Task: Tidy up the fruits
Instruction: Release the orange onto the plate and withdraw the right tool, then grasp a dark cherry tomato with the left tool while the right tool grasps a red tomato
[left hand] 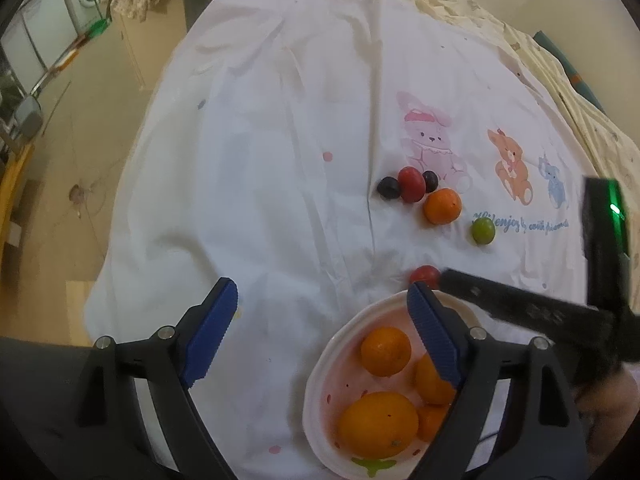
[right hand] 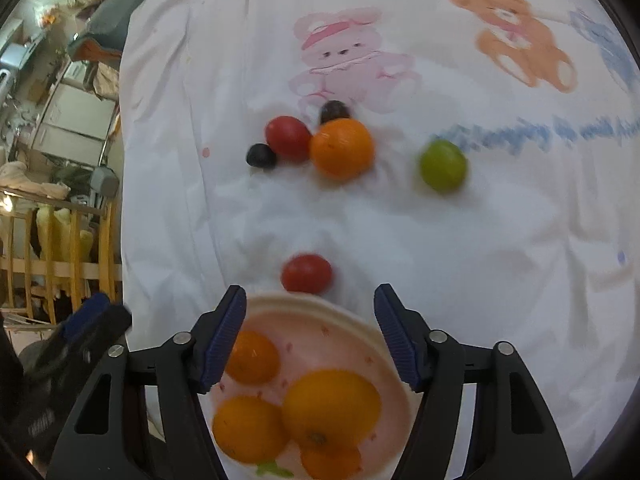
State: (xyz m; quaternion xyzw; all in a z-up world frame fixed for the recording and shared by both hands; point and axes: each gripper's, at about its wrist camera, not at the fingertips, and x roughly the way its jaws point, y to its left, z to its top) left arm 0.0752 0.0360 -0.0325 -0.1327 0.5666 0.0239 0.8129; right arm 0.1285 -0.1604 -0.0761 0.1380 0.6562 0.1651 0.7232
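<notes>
Both grippers are hovering with jaws spread wide, gripping nothing. The right gripper (right hand: 310,344) is pointing over the bowl (right hand: 320,302), which is holding four oranges (right hand: 331,408). The left gripper (left hand: 322,332) is reaching beside it, bowl at 4 o'clock. On the sheet (left hand: 280,140), a tomato (right hand: 306,273) is lying just past the rim at 12 o'clock; farther off, another orange (right hand: 342,153), a second tomato (right hand: 288,138), two dark fruits (right hand: 261,156) and a green fruit (right hand: 443,165).

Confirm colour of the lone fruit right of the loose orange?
Green fruit, clearest in the right wrist view.

Orange fruit (right hand: 330,409) — pink-speckled bowl (right hand: 332,312), bear-print cloth (right hand: 400,220).
</notes>
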